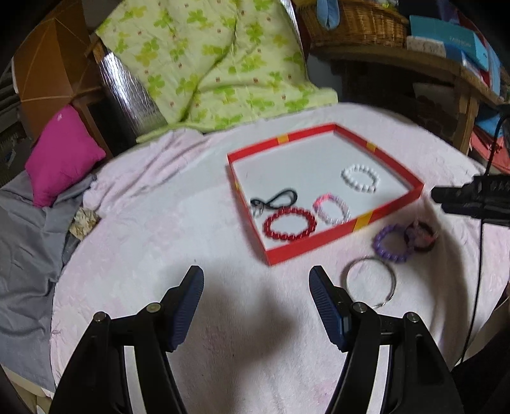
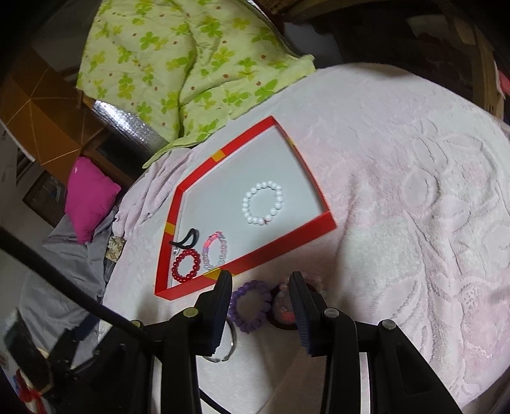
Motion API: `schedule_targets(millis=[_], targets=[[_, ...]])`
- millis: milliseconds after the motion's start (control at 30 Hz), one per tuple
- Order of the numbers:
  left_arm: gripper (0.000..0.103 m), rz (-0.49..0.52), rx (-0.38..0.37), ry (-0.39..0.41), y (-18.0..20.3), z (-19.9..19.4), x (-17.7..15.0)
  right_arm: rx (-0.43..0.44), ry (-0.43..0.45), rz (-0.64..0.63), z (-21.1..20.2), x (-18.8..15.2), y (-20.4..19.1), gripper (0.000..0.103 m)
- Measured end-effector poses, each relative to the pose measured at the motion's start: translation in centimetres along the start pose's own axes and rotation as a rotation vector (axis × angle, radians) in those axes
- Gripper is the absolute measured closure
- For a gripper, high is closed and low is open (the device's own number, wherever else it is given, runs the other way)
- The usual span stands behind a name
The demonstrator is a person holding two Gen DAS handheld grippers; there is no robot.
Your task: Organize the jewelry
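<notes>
A red box lid [image 1: 393, 210] [image 2: 287, 235] with a white floor lies on the pale pink blanket. In it lie a white bead bracelet [image 1: 359, 177] [image 2: 262, 203], a pink bead bracelet [image 1: 331, 208] [image 2: 214, 250], a red bead bracelet [image 1: 289, 223] [image 2: 185, 266] and a black cord [image 1: 274, 199] [image 2: 188, 239]. Outside its near edge lie a purple bead bracelet [image 1: 391, 243] [image 2: 250, 305], a dark hair tie with pink beads [image 1: 420, 236] [image 2: 282, 310] and a silver bangle [image 1: 369, 281] [image 2: 232, 344]. My left gripper [image 1: 256, 280] is open and empty over bare blanket. My right gripper [image 2: 261, 283] [image 1: 462, 199] is open, its jaws either side of the purple bracelet.
A green clover-print quilt [image 1: 207, 63] [image 2: 178, 63] lies behind the lid. A magenta cushion [image 1: 60, 156] [image 2: 89, 197] and grey cloth [image 1: 25, 248] are at the left. A wicker basket [image 1: 353, 22] and boxes stand on a wooden shelf at the right rear.
</notes>
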State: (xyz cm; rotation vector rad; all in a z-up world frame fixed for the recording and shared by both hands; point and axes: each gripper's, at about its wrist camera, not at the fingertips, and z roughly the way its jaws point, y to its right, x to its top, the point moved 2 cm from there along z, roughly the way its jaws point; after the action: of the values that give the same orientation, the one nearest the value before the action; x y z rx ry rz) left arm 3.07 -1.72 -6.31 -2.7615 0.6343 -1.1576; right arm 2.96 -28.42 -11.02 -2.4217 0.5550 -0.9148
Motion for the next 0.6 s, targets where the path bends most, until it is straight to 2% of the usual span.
schedule_targets(millis=[267, 600], targets=[[0.034, -0.006, 0.000, -0.046, -0.3, 1.3, -0.7, 0.011, -0.046, 0.076, 0.6, 0.4, 2.2, 0.063], [0.034, 0.007, -0.010, -0.045, 0.1, 1.3, -0.6, 0.024, -0.094, 0.087, 1.4, 0.1, 2.3, 0.063]])
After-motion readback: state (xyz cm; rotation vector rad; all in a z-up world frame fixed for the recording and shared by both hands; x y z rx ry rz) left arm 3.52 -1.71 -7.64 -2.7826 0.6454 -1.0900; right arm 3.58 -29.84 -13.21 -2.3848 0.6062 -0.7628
